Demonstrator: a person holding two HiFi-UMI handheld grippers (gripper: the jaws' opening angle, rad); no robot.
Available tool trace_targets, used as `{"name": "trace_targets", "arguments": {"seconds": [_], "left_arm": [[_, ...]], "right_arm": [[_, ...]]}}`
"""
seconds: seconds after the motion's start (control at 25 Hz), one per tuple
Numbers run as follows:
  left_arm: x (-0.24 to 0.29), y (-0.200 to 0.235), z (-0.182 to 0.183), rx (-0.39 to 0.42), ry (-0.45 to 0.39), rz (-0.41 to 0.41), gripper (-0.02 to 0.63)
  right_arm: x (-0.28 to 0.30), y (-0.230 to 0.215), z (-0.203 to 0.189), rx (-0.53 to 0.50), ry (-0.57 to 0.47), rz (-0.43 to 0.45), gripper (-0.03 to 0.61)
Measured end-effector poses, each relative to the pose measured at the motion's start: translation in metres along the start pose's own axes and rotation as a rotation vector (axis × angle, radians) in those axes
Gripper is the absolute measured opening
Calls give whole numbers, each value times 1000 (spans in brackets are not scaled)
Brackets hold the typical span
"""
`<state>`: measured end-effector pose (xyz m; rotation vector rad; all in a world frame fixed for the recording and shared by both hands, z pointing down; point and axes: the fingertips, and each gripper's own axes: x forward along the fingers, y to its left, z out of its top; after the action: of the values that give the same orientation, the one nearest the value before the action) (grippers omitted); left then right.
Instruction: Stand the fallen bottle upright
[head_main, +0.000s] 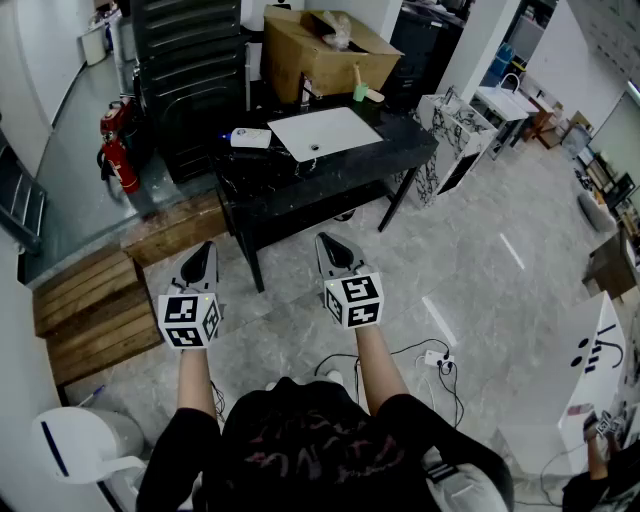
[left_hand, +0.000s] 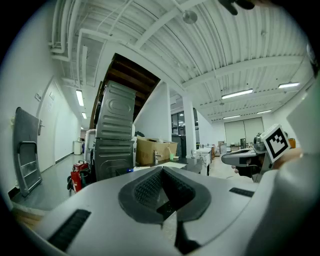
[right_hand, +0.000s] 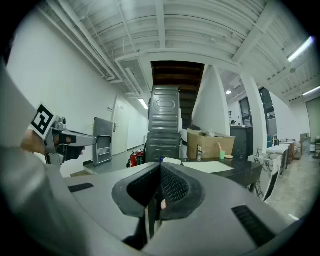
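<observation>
Here we are, both tongs held out level, side by side, over the grey floor. The left tongs (head_main: 204, 248) are clenched, the ribbed pads meeting at the tip in the left gripper view. The right tongs (head_main: 327, 240) are clenched the same way, pad against pad in their own view. Each carries its marker cube at the back, towards the person.

Out ahead of both tips stands the black worktop (head_main: 400, 150), well apart from them. On it lies what looks like the bottle (head_main: 250, 138): a white oblong thing flat on its side with a blue end. It sits ahead of the gap between the two tongs, a little nearer the left tongs' line. Neither pair touches it.

Just to the right of the bottle, straight ahead of the right tongs, a white basin (head_main: 325, 132) is set into the worktop. A tap (head_main: 306, 92) stands at the basin's far edge, and a green cup (head_main: 360, 92) stands beyond the basin to the right. Behind those, farthest from the tongs, stands an open cardboard box (head_main: 300, 55).

Ahead and left of the left tongs rises a tall dark cabinet (head_main: 185, 70), with a red fire extinguisher (head_main: 118, 155) on the floor further left. Wooden pallets (head_main: 95, 310) lie directly to the left of the left tongs.
</observation>
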<state>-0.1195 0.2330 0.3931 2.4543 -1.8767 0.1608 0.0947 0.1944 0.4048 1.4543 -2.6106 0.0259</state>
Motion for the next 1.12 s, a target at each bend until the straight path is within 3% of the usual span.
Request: {"name": "trace_targets", "arguments": {"seconds": [1.12], "left_arm": [[-15,31,-14,-4,25,26,17]], "right_arm": [[17,23,-7,27,-4,11,15]]}}
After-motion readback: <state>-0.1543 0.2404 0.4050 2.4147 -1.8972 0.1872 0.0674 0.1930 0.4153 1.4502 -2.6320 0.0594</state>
